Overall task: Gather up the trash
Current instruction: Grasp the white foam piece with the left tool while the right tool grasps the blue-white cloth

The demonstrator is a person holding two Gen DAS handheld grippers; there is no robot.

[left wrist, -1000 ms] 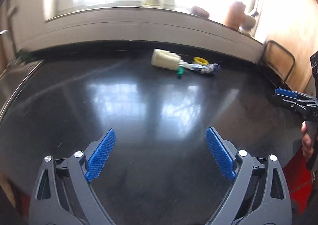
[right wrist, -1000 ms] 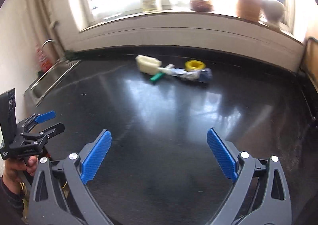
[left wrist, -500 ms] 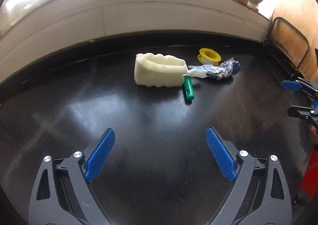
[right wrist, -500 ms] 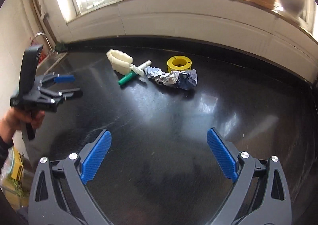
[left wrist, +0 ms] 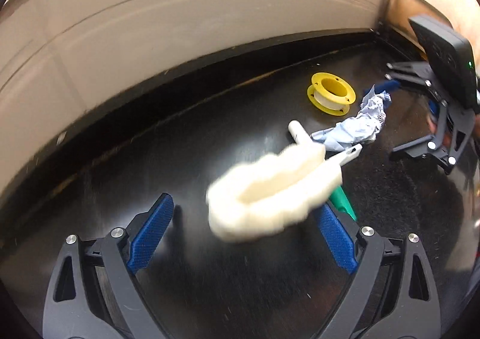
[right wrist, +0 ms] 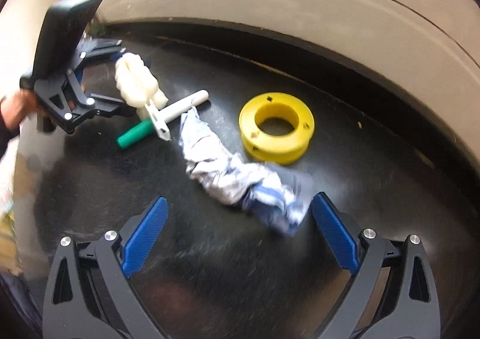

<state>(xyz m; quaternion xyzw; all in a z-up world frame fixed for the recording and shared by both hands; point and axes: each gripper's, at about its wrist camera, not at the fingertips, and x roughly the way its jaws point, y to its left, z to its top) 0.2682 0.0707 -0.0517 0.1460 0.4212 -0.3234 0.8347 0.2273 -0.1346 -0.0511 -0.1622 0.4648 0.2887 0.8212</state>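
A pale foam piece (left wrist: 264,189) lies on the black counter (left wrist: 210,294), blurred, between the tips of my open left gripper (left wrist: 244,234). Its far end rests over a green-handled white tool (left wrist: 342,201). A crumpled silver-blue wrapper (right wrist: 240,177) stretches ahead of my open right gripper (right wrist: 240,234), with its blue end beside the right finger. A yellow spool (right wrist: 277,126) sits just behind the wrapper. In the right wrist view the left gripper (right wrist: 120,75) straddles the foam piece (right wrist: 138,81). In the left wrist view the right gripper (left wrist: 396,111) stands open by the wrapper (left wrist: 354,129).
A pale tiled wall (left wrist: 180,24) rises right behind the counter's back edge. A hand (right wrist: 15,111) holds the left gripper at the left of the right wrist view. A dark wire frame (left wrist: 420,3) stands at the far right corner.
Both grippers have moved forward to the trash pile. The foam piece now sits between the left fingertips and the wrapper lies just ahead of the right ones. Both stay open.
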